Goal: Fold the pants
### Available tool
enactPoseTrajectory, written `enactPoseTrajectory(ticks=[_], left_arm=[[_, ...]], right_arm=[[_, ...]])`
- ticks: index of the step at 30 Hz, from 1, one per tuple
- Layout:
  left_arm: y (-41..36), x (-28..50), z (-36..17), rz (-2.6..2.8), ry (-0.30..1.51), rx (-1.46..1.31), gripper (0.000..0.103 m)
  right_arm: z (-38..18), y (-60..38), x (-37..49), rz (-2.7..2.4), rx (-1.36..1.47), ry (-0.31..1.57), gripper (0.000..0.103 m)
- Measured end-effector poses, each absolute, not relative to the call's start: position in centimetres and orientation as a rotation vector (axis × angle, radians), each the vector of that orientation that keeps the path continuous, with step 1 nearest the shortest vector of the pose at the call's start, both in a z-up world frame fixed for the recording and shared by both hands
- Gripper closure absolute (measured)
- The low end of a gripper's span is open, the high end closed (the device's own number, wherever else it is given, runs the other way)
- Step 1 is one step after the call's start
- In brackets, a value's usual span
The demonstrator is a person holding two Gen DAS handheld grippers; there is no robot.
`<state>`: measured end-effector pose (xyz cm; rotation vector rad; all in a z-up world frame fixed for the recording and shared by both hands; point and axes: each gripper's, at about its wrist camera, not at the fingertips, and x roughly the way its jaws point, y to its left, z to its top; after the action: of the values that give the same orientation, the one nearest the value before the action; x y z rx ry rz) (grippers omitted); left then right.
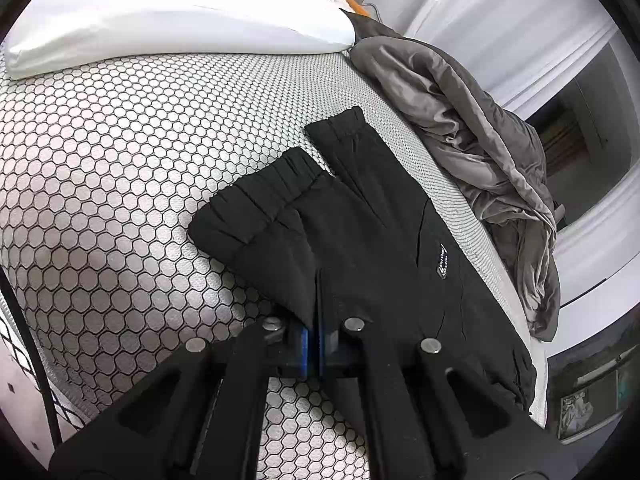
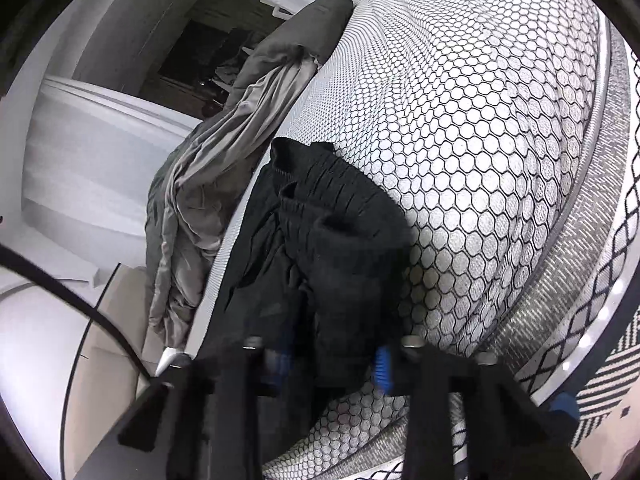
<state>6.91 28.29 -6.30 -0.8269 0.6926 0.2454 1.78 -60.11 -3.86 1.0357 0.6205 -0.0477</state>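
Black pants (image 1: 360,232) lie on a mattress (image 1: 120,168) with a honeycomb pattern, near its right edge, their two elastic cuffs pointing away from me. A small label shows on one leg. My left gripper (image 1: 317,344) is shut on the near edge of the pants; its blue pads press together on the cloth. In the right wrist view the pants (image 2: 320,232) are bunched and lifted. My right gripper (image 2: 334,356) stands open, with a thick fold of the black cloth between its blue pads (image 2: 382,364).
A crumpled grey quilt (image 1: 480,144) hangs over the mattress's right edge, also in the right wrist view (image 2: 208,184). A white pillow (image 1: 172,24) lies at the far end. White cabinets (image 1: 560,40) stand beyond the bed. A black cable (image 2: 80,300) crosses the lower left.
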Motion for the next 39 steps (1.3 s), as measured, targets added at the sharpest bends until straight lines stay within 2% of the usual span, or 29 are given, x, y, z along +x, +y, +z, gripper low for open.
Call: enactPoseTrajectory(ticks=[2, 5, 10, 19, 24, 31, 36, 39], left_arm=[[28.4, 6.4, -6.0, 0.257, 0.687, -0.813, 0.103], [28.4, 4.5, -5.4, 0.262, 0.656, -0.799, 0.103], [28.6, 2.7, -4.1, 0.252, 0.619, -0.759, 0.103], [29.4, 6.2, -0.3, 0.257, 0.606, -0.756, 0.103], [30.0, 12.2, 2.7, 0.262, 0.612, -0.727, 0.103], [29.8, 24.6, 3.3, 0.297, 0.702, -0.668, 0.102], [30.4, 35.2, 0.1, 0.366, 0.912, -0.612, 0.093], [31.0, 37.8, -1.6, 0.335, 0.974, -0.619, 0.082]], right_arm=[[-3.5, -60.2, 1.1, -0.026, 1.037, 0.593, 0.091], [-1.9, -60.0, -0.4, 0.004, 0.989, 0.564, 0.093], [-0.9, -59.4, -2.5, 0.020, 0.955, 0.552, 0.093], [4.1, -57.9, 0.2, 0.026, 0.915, 0.471, 0.093], [7.5, -57.8, 5.4, 0.016, 0.863, 0.451, 0.093], [8.1, -58.8, 18.8, 0.016, 0.866, 0.501, 0.093], [5.8, -59.3, 28.6, -0.075, 0.847, 0.597, 0.090], [4.0, -59.0, 31.9, -0.126, 0.822, 0.674, 0.084]])
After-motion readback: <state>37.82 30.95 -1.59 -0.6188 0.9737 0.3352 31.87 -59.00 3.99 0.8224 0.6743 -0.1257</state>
